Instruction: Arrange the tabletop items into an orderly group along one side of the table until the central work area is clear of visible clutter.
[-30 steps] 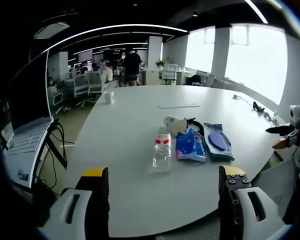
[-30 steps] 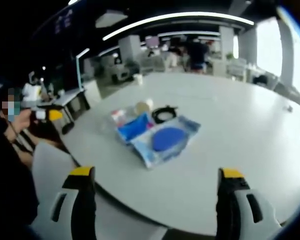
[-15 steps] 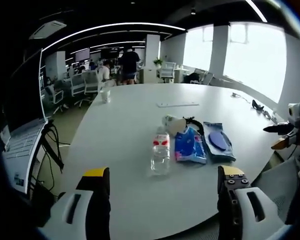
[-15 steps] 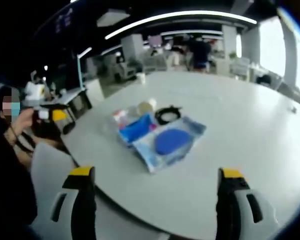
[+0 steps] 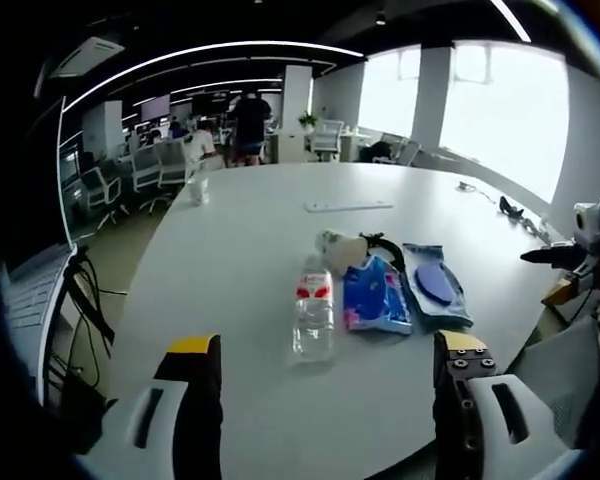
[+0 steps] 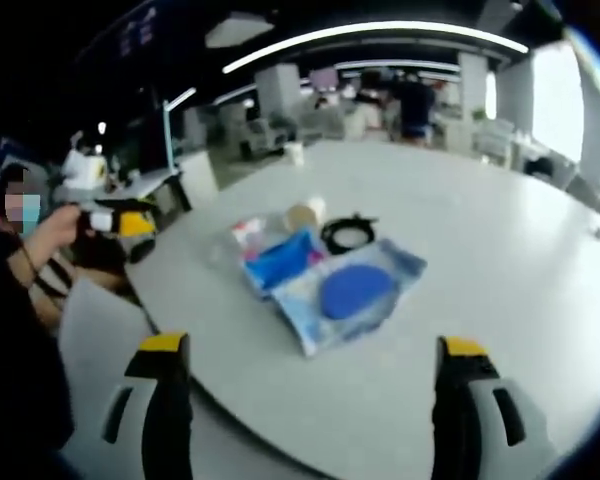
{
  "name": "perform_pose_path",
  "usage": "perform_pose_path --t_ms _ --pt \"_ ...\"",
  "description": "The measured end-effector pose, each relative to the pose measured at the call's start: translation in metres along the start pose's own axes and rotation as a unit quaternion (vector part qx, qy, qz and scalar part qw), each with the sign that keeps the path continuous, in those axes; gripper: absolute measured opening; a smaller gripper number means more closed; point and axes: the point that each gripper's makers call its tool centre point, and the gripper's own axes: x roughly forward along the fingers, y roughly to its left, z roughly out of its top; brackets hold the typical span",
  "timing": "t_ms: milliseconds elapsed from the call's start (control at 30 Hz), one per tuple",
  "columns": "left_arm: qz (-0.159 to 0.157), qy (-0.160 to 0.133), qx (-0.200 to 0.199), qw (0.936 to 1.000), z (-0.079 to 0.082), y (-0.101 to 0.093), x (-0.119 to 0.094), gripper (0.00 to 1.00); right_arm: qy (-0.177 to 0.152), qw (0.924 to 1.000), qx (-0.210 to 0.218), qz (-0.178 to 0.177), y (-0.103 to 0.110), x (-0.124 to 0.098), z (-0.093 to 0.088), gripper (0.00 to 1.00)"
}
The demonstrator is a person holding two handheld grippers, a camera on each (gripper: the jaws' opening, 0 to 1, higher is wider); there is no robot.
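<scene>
Items clustered near the tabletop's (image 5: 250, 230) near edge, both grippers empty.
In the left gripper view a clear bottle (image 5: 313, 312) with a red label, unreadable, lies beside a blue packet (image 5: 373, 296) and a clear pouch (image 5: 435, 283); left gripper (image 5: 320, 385) and right gripper (image 6: 314, 385) hover off the edge, jaws wide.

- in the left gripper view the items lie in a cluster on the table (image 5: 250, 240), toward its near edge.
- the bottle (image 5: 313, 312) lies on its side at the cluster's left, cap end pointing away.
- the snack packet (image 5: 373, 297) lies just right of the bottle, and the pouch (image 5: 432, 286) just right of the packet.
- behind the packet sit a cup (image 5: 336, 246) and, to its right, a coiled cable (image 5: 382, 245).
- a flat strip (image 5: 346, 206) lies farther back, well apart from the cluster.
- a small cup (image 5: 198, 190) stands near the far left edge.
</scene>
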Motion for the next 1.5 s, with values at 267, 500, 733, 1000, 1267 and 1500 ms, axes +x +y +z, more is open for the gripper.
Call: perform_pose_path --t_ms 267,500,733,1000,1267,1500 --pt "-0.009 0.014 0.001 0.9999 0.0 0.001 0.019 0.84 0.003 0.9999 -0.009 0.002 -0.002 0.005 0.002 1.0" --pt "-0.025 0.012 -0.003 0.9996 0.008 -0.004 0.031 0.83 0.005 1.0 -0.006 -0.005 -0.008 0.008 0.0 1.0" --pt "-0.033 0.028 0.0 0.9991 0.006 -0.003 0.044 0.82 0.016 0.9998 -0.007 -0.007 -0.011 0.01 -0.007 1.0" --pt "-0.028 0.05 0.014 0.9983 0.0 0.001 0.058 0.83 0.025 0.9996 -0.004 -0.008 -0.014 0.012 -0.013 1.0" --pt "-0.031 0.058 0.009 0.9978 0.003 0.006 0.071 0.81 0.033 0.9994 0.0 -0.008 -0.016 0.015 -0.017 0.99" --pt "-0.036 0.07 0.006 0.9968 0.001 0.007 0.082 0.79 0.038 0.9992 0.001 -0.01 -0.018 0.02 -0.019 0.99"
